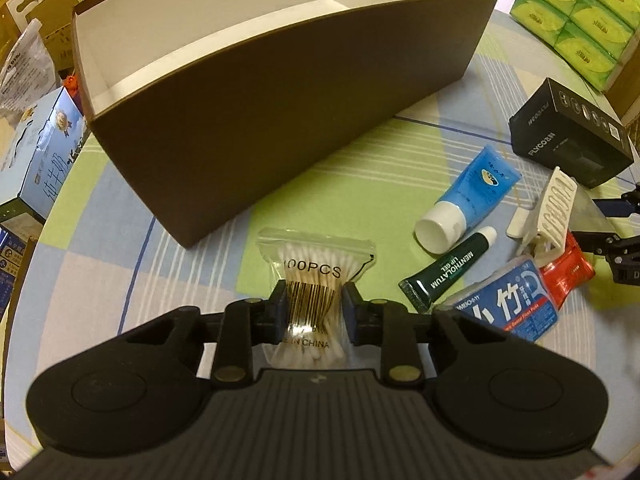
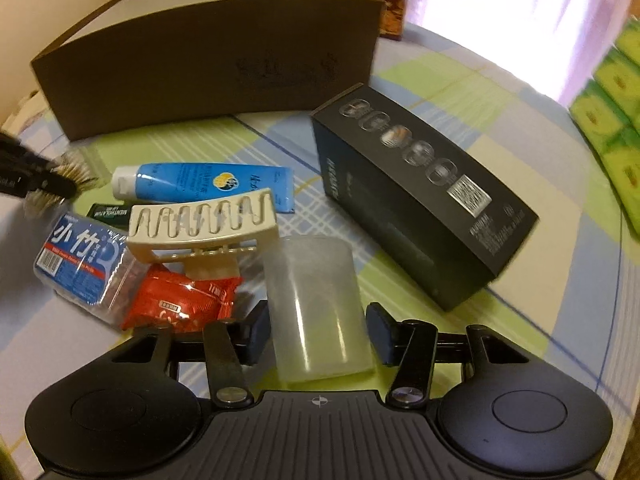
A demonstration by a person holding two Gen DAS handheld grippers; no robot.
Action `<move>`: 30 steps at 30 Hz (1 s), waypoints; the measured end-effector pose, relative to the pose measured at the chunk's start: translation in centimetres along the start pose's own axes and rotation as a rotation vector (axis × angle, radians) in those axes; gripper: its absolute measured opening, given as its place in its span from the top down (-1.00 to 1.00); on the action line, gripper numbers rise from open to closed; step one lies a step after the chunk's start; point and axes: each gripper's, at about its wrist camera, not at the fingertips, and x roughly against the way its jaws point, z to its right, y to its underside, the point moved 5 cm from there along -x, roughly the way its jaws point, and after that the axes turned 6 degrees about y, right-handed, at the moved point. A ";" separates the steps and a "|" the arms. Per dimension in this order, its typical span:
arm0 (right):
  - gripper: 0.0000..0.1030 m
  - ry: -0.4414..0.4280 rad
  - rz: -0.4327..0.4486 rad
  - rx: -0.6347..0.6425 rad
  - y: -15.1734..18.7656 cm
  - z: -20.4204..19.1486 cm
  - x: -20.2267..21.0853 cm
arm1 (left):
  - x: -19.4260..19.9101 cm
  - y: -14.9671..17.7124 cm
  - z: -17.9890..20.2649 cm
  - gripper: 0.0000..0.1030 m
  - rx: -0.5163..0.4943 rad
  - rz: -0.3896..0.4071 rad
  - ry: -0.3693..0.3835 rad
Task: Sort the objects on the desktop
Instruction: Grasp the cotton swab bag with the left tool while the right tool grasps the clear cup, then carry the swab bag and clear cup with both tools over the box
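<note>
The left tool (image 1: pixel 314 306) is clamped on a clear zip bag of cotton swabs (image 1: pixel 314 280), its pads pinching the bag at the barcode, just in front of the long brown storage box (image 1: pixel 280 120). Whether the bag is lifted off the plaid cloth of the counter (image 1: pixel 400 160) I cannot tell. The box is open at the top, white inside, and looks empty as far as I can see into it.

The right tool (image 2: pixel 318 330) stands apart around a frosted plastic cup (image 2: pixel 316 308) lying on its side; the left pad sits against the cup, the right one just clear of it.

Clustered beside the cup are a red foil packet (image 2: pixel 180 300), a blue box of dental floss picks (image 2: pixel 80 260), a cream hair claw clip (image 2: pixel 204 224) resting over them, a dark green Menthολatum lip gel tube (image 1: pixel 444 272) and a blue tube with a white cap (image 2: pixel 200 182). A black product box (image 2: pixel 420 200) lies nearer the right edge of the counter, close to the brown box's end. Green tissue packs (image 1: pixel 580 12) are stacked beyond.
</note>
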 end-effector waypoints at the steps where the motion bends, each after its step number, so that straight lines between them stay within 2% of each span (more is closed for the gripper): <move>1: 0.05 -0.001 -0.004 -0.018 0.1 0.2 0.1 | 0.1 0.1 0.1 0.58 0.004 0.000 0.001; 8: 0.06 -0.002 -0.020 -0.082 1.2 0.7 1.3 | 1.1 1.1 0.5 0.62 0.017 -0.009 0.006; 15: 0.06 -0.029 0.007 -0.116 0.9 0.6 3.2 | 2.9 1.4 1.2 0.63 0.028 0.011 0.007; 30: 0.06 -0.108 0.087 -0.062 -1.7 -2.4 6.3 | 8.5 0.4 2.2 0.63 0.041 0.131 0.031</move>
